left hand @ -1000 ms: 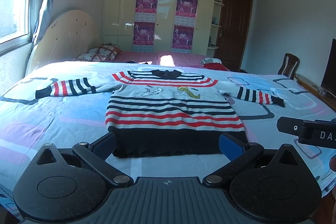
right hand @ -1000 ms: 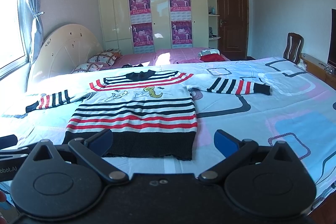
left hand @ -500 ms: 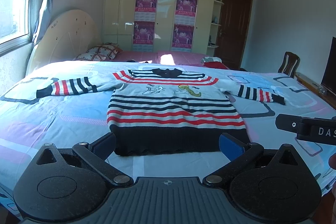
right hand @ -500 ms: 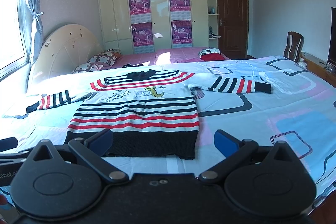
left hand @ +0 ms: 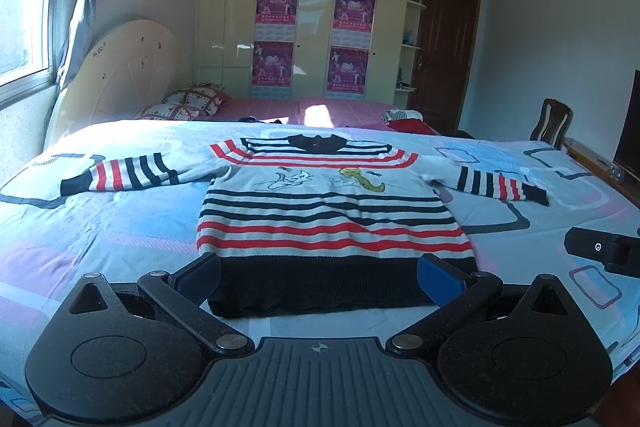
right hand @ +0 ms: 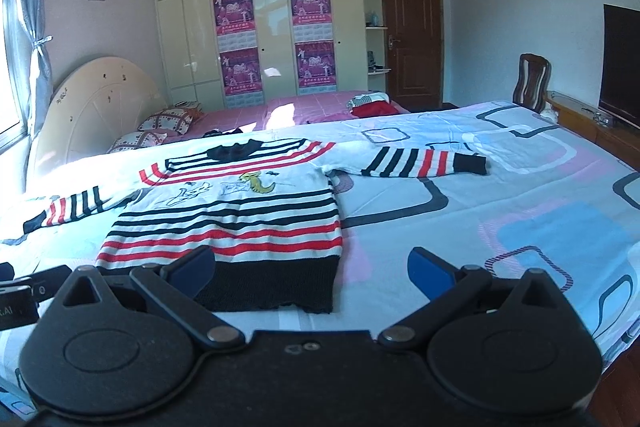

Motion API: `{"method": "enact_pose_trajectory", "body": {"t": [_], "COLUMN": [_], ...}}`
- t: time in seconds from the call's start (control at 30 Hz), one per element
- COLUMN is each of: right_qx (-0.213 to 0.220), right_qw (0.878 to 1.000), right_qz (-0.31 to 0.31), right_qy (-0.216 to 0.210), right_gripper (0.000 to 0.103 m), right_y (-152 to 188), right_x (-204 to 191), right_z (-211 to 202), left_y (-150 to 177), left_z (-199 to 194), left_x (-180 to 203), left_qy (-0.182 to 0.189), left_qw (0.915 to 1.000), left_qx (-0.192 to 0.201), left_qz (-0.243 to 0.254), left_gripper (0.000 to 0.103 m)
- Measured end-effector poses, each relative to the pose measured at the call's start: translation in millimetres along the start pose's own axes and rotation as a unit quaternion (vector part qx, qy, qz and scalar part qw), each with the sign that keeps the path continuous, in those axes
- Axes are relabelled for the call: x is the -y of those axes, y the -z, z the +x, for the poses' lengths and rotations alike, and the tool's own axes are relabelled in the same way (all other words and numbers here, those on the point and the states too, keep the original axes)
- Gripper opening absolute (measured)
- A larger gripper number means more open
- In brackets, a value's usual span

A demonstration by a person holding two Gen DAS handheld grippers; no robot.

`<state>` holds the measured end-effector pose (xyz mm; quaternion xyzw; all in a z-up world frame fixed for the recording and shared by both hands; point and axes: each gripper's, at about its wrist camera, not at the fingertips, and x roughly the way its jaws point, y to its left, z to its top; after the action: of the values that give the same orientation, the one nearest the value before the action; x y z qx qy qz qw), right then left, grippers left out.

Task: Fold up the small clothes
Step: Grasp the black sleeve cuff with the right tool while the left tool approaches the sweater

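Sweater [left hand: 328, 211] spread flat on bed [left hand: 100, 227], soft floppy knit, probably best pinched at sleeve cuffs [left hand: 76, 185]. Left gripper [left hand: 320, 273] and right gripper [right hand: 312, 269] both wide, empty.

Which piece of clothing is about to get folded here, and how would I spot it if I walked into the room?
Look at the big bed with the pale blue and pink patterned cover. Spread flat on it, sleeves out to both sides, lies a small knitted sweater. Its red, black and white stripes, black hem and cartoon figures on the chest set it apart from the red clothes heaped on the pink bed behind.
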<state>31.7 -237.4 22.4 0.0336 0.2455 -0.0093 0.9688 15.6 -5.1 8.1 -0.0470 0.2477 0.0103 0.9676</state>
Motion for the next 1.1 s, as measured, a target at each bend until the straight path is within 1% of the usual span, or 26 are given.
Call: {"method": "enact_pose_trajectory", "body": {"t": [0.13, 0.17, 0.27, 0.33, 0.4, 0.43, 0.47, 0.5, 0.53, 0.57, 0.63, 0.67, 0.7, 0.73, 0.8, 0.9, 1.0, 1.03, 1.07, 1.1], "right_qx": [0.021, 0.027, 0.047, 0.051, 0.052, 0.053, 0.054, 0.053, 0.049, 0.041, 0.032, 0.029, 0.019, 0.008, -0.008, -0.035, -0.063, -0.063, -0.054, -0.049], "right_qw": [0.999, 0.999, 0.996, 0.994, 0.991, 0.99, 0.989, 0.988, 0.988, 0.987, 0.985, 0.984, 0.982, 0.979, 0.972, 0.957, 0.939, 0.936, 0.938, 0.941], "right_qz": [0.014, 0.017, 0.034, 0.059, 0.08, 0.086, 0.092, 0.097, 0.102, 0.108, 0.127, 0.137, 0.152, 0.172, 0.21, 0.266, 0.321, 0.33, 0.329, 0.324], "right_qy": [0.031, 0.039, 0.067, 0.077, 0.093, 0.098, 0.104, 0.105, 0.107, 0.109, 0.108, 0.109, 0.113, 0.112, 0.108, 0.108, 0.107, 0.101, 0.094, 0.091], "right_gripper": [0.102, 0.101, 0.096, 0.086, 0.085, 0.085, 0.085, 0.082, 0.078, 0.075, 0.063, 0.061, 0.058, 0.052, 0.043, 0.041, 0.045, 0.045, 0.047, 0.053], "right_y": [-12.3, -16.8, -31.6, -42.2, -55.0, -60.2, -66.2, -71.0, -76.8, -82.0, -89.1, -90.8, -91.5, -91.8, -88.9, -80.1, -66.7, -63.0, -61.7, -62.2], "right_x": [22.1, 28.6, 54.3, 74.1, 97.7, 107.0, 119.1, 128.3, 141.1, 151.3, 176.7, 188.4, 201.7, 218.6, 245.1, 281.3, 308.3, 312.2, 313.3, 311.7], "right_z": [13.8, 18.9, 39.5, 58.9, 85.8, 98.3, 116.0, 129.9, 149.7, 167.1, 204.6, 220.9, 241.4, 263.1, 297.7, 348.3, 383.3, 388.3, 392.1, 393.7], "left_y": [-16.1, -20.3, -31.7, -39.2, -50.1, -55.0, -59.4, -64.2, -68.6, -73.8, -81.6, -83.2, -87.4, -90.1, -92.7, -93.1, -90.0, -89.0, -88.8, -88.1], "left_z": [18.2, 25.5, 54.3, 75.0, 102.1, 115.8, 129.7, 147.3, 163.0, 181.1, 216.6, 231.9, 254.3, 271.4, 298.4, 325.6, 344.4, 349.4, 355.0, 359.5], "left_x": [2.6, 5.9, 16.4, 20.6, 27.0, 30.3, 34.7, 40.3, 45.2, 50.0, 58.7, 63.6, 71.0, 76.4, 88.0, 101.7, 107.9, 108.0, 106.3, 104.9], "left_qy": [0.045, 0.052, 0.062, 0.065, 0.062, 0.058, 0.044, 0.022, 0.008, -0.001, -0.005, -0.006, -0.012, -0.016, -0.024, -0.037, -0.052, -0.059, -0.066, -0.072], "left_qw": [0.9983, 0.9979, 0.9976, 0.9975, 0.9976, 0.9979, 0.9987, 0.9996, 0.9999, 1.0, 0.9999, 0.9999, 0.9996, 0.9991, 0.9984, 0.9974, 0.9958, 0.9951, 0.9942, 0.9933], "left_qx": [0.016, 0.017, 0.017, 0.019, 0.018, 0.015, 0.014, 0.013, 0.01, 0.004, -0.006, -0.011, -0.026, -0.037, -0.048, -0.06, -0.073, -0.077, -0.083, -0.089], "left_qz": [-0.034, -0.035, -0.025, -0.024, -0.026, -0.024, -0.02, -0.012, -0.006, -0.004, -0.007, -0.007, -0.009, -0.012, -0.016, -0.019, -0.02, -0.018, -0.017, -0.018], "left_gripper": [0.103, 0.103, 0.103, 0.103, 0.103, 0.103, 0.103, 0.103, 0.103, 0.103, 0.103, 0.103, 0.103, 0.103, 0.103, 0.103, 0.103, 0.103, 0.103, 0.103]}}
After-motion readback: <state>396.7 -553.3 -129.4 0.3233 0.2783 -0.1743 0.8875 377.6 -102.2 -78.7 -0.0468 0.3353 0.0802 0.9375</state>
